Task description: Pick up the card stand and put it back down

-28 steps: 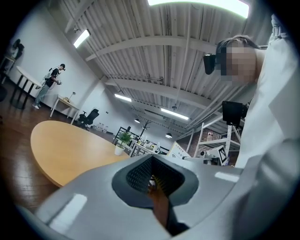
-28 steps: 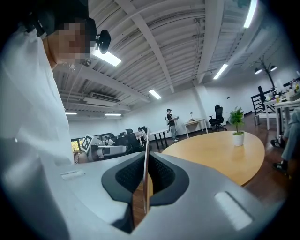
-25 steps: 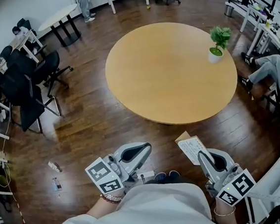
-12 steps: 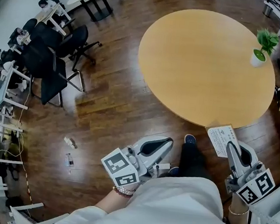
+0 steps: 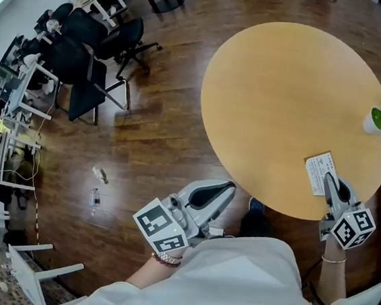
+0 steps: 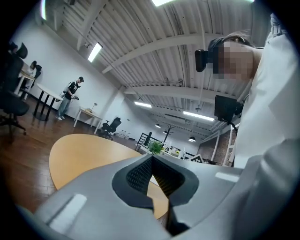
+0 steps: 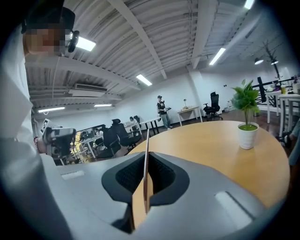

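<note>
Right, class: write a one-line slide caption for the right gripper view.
Right tool shut on the card stand, seen edge-on, facing a round wooden table with a potted plant.

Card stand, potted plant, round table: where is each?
card stand (image 5: 318, 170), head view, on its printed face.
potted plant (image 7: 247, 134), right gripper view, on its white pot.
round table (image 5: 284, 97), head view, on its bare top.

Tabletop (image 5: 283, 104): bare wood is left open across the middle and left.
Potted plant (image 5: 378, 118): set at the right rim, near the card stand (image 5: 319, 173) at the near-right edge.
Office chairs (image 5: 85, 63): kept well apart, left of the tabletop.
</note>
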A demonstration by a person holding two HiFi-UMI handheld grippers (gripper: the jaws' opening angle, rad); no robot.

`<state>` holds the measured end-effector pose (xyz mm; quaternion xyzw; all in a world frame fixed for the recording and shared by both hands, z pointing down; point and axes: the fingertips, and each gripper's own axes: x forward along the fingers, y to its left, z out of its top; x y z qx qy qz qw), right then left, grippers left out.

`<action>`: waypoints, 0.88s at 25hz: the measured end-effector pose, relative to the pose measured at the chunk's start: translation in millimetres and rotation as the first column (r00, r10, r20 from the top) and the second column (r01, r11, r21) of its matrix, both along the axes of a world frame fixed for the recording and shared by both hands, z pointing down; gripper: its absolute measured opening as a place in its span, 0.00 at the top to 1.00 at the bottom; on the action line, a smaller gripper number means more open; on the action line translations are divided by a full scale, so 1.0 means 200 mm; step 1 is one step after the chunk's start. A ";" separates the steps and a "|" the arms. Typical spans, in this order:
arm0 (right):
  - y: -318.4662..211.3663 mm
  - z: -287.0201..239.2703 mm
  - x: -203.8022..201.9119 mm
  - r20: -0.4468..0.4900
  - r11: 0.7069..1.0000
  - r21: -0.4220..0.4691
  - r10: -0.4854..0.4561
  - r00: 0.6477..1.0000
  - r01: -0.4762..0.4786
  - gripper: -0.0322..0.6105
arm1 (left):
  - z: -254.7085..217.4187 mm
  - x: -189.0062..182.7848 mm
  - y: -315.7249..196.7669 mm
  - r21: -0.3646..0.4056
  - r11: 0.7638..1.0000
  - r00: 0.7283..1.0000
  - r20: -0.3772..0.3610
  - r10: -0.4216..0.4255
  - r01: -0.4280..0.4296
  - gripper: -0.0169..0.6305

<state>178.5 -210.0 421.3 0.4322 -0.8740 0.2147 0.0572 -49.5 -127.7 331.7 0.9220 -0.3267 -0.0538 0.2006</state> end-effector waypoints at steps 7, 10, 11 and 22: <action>-0.70 0.35 0.03 -0.035 0.994 -0.070 -0.089 0.995 0.086 0.91 | 0.12 -0.02 -0.28 -0.040 0.992 0.991 0.074 -0.116 0.119 0.99; -0.93 0.47 0.01 -0.065 0.990 -0.080 -0.122 0.990 0.117 0.91 | 0.16 -0.06 -0.38 -0.063 0.982 0.981 0.089 -0.174 0.180 0.99; -1.00 0.50 0.00 -0.071 0.989 -0.084 -0.132 0.989 0.125 0.91 | 0.17 -0.07 -0.41 -0.073 0.978 0.977 0.093 -0.190 0.197 0.99; -1.46 0.71 -0.08 -0.152 0.988 -0.023 -0.156 0.976 0.154 0.91 | 0.24 0.06 -0.70 -0.120 0.968 0.969 0.135 -0.205 0.221 0.99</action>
